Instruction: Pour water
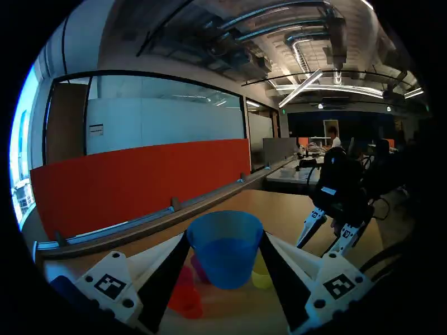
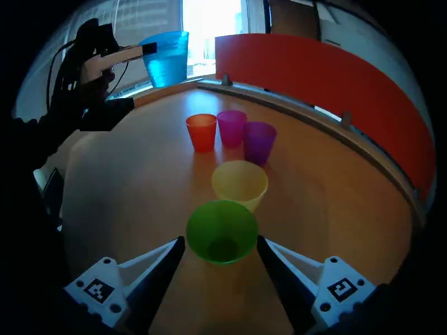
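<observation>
A translucent blue cup (image 1: 226,262) with water in its lower part hangs above the table, and my left gripper (image 1: 224,243) is shut on it. From the right gripper view this blue cup (image 2: 166,58) is high at the far left, upright, held out by a gloved hand (image 2: 92,84). A green cup (image 2: 222,231) stands on the wooden table (image 2: 128,184) with my right gripper (image 2: 222,245) shut on it, both fingers against its sides. Its inside looks empty. Beyond it stand a yellow cup (image 2: 240,183), an orange cup (image 2: 201,132), a magenta cup (image 2: 232,127) and a purple cup (image 2: 259,140).
An orange partition (image 2: 335,78) and a raised ledge (image 2: 313,120) run along the table's far side. In the left gripper view the right gripper (image 1: 331,231) is ahead to the right, and desks with a seated person (image 1: 334,137) lie farther back. Bare tabletop lies left of the cups.
</observation>
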`<state>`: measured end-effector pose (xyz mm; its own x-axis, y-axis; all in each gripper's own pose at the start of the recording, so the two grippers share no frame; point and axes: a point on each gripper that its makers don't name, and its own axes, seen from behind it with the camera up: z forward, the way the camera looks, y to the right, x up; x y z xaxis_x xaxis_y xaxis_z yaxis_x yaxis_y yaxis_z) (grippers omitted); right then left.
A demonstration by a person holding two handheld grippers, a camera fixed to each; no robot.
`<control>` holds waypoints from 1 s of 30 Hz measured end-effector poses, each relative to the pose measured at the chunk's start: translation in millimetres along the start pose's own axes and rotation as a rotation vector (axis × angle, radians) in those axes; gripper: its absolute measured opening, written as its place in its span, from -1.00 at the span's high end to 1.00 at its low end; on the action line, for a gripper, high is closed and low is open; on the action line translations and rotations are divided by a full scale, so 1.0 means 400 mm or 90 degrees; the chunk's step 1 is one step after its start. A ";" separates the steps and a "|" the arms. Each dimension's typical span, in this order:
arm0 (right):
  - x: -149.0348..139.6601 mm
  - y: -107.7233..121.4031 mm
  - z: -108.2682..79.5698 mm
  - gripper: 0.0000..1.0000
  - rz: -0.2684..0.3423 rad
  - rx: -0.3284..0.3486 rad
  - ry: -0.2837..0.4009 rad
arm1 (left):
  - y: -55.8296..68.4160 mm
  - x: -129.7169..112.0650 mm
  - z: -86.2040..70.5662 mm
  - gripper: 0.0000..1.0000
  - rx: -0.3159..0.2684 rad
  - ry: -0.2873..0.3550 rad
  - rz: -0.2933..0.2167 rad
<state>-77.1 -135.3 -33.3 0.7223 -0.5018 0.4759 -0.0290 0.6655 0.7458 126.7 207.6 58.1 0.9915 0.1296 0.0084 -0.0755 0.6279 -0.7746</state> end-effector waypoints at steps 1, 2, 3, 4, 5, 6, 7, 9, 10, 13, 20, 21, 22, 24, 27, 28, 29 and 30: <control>-0.001 0.001 0.005 -1.00 -0.003 -0.001 -0.001 | -0.001 -0.001 0.000 -0.73 0.000 -0.001 0.000; -0.002 0.003 0.009 -1.00 -0.006 -0.001 -0.001 | -0.001 -0.002 0.000 -0.73 0.000 -0.001 -0.001; -0.001 0.004 0.014 -1.00 -0.008 -0.002 -0.001 | -0.002 -0.003 0.000 -0.73 0.001 -0.001 -0.001; 0.000 0.005 0.018 -1.00 -0.010 -0.002 -0.001 | -0.002 -0.004 0.000 -0.73 0.001 -0.002 0.000; 0.001 0.005 0.023 -1.00 -0.012 -0.002 0.000 | -0.003 -0.005 0.000 -0.73 0.001 -0.002 0.000; 0.003 0.006 0.027 -1.00 -0.013 -0.002 0.001 | -0.003 -0.005 0.000 -0.73 0.001 -0.002 0.000; 0.005 0.006 0.030 -1.00 -0.013 -0.002 0.002 | -0.004 -0.006 -0.001 -0.73 0.001 -0.002 0.000; 0.009 0.006 0.037 -1.00 -0.014 -0.002 0.005 | -0.005 -0.008 -0.001 -0.73 0.001 -0.003 -0.001; 0.011 0.006 0.040 -1.00 -0.014 -0.001 0.006 | -0.006 -0.009 -0.001 -0.73 0.001 -0.003 -0.002; 0.013 0.005 0.047 -1.00 -0.013 0.000 0.007 | -0.007 -0.010 -0.001 -0.73 0.001 -0.003 -0.003; 0.010 0.006 0.056 -0.97 -0.019 -0.004 0.006 | -0.007 -0.015 -0.002 -0.73 0.000 -0.003 -0.003; 0.010 0.007 0.056 -0.92 -0.019 -0.004 0.006 | -0.006 -0.016 -0.002 -0.73 -0.001 -0.003 -0.003; 0.009 0.007 0.056 -0.89 -0.019 -0.004 0.006 | -0.007 -0.017 -0.002 -0.73 -0.001 -0.004 -0.003; 0.008 0.006 0.055 -0.87 -0.018 -0.004 0.006 | -0.007 -0.019 -0.003 -0.73 -0.001 -0.004 -0.004; 0.011 0.004 0.056 -0.85 -0.010 -0.002 0.012 | -0.007 -0.021 -0.003 -0.73 0.000 -0.004 -0.005; 0.012 0.002 0.056 -0.85 -0.007 0.001 0.014 | -0.006 -0.021 -0.004 -0.73 -0.001 -0.004 -0.006; 0.013 0.000 0.055 -0.85 -0.005 0.002 0.016 | -0.006 -0.021 -0.004 -0.73 -0.001 -0.004 -0.006; 0.016 -0.001 0.055 -0.84 -0.003 0.004 0.019 | -0.006 -0.022 -0.005 -0.73 -0.001 -0.004 -0.006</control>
<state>-87.5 -151.0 -20.5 0.7425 -0.4883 0.4585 -0.0297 0.6599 0.7508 118.4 203.6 58.6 0.9915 0.1284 0.0202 -0.0655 0.6278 -0.7756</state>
